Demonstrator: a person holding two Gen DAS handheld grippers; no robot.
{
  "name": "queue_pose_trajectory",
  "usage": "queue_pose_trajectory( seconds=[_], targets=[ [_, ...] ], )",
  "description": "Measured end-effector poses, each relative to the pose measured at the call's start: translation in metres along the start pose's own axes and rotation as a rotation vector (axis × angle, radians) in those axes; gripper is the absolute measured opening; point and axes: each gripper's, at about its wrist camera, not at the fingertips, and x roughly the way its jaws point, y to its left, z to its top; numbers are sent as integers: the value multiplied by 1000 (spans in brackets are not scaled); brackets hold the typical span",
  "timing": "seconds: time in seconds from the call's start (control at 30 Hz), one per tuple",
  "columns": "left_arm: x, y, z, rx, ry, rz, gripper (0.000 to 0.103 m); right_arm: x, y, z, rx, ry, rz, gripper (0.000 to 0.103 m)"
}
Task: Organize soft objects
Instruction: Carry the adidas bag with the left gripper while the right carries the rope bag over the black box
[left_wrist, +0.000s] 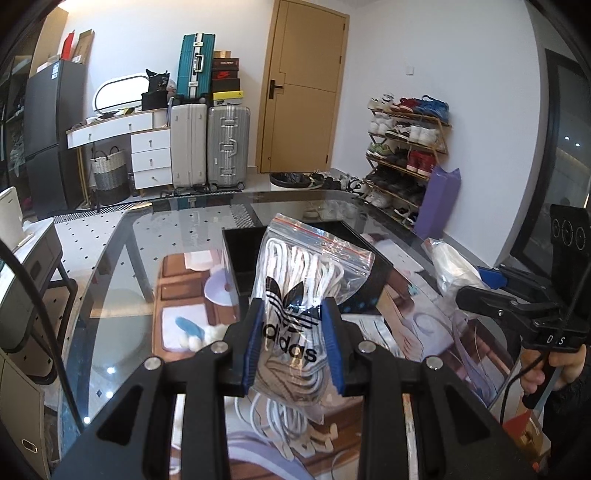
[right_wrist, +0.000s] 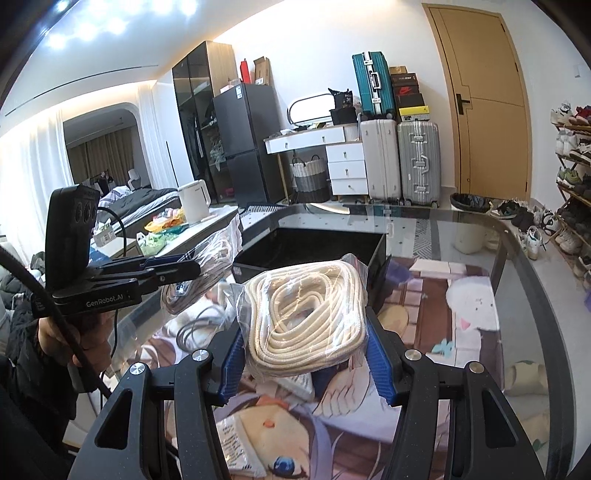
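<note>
My left gripper (left_wrist: 293, 314) is shut on a clear zip bag of white laces with an Adidas logo (left_wrist: 303, 280) and holds it up above the glass table. My right gripper (right_wrist: 304, 334) is shut on a clear bag of coiled cream rope (right_wrist: 306, 310), also lifted. A black open box (right_wrist: 314, 245) stands on the table just behind both bags; it also shows in the left wrist view (left_wrist: 243, 258). The right gripper with its bag appears at the right of the left wrist view (left_wrist: 476, 288), and the left gripper at the left of the right wrist view (right_wrist: 184, 271).
The glass table (left_wrist: 110, 280) lies over an illustrated mat. A flat white packet (right_wrist: 240, 446) lies near the front edge, and loose cords (right_wrist: 199, 328) lie at the left. Suitcases, drawers, a door and a shoe rack (left_wrist: 406, 147) stand beyond the table.
</note>
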Motion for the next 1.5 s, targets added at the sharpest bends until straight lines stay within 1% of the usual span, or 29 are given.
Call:
queue_pose_trajectory(
  seconds=[0.4, 0.77, 0.9, 1.23, 1.5],
  targets=[
    [22, 9, 21, -46, -8, 31, 30, 14, -14, 28, 0, -27, 0, 58],
    [42, 13, 38, -58, -12, 53, 30, 32, -26, 42, 16, -33, 4, 58],
    [51, 16, 42, -72, -6, 59, 30, 38, -29, 42, 21, -26, 8, 58],
    [80, 14, 47, -56, 29, 60, 30, 61, -32, 52, 12, 1, 15, 58],
    [95, 9, 51, -42, 42, 66, 30, 87, -29, 56, -12, 48, 33, 58]
  ],
)
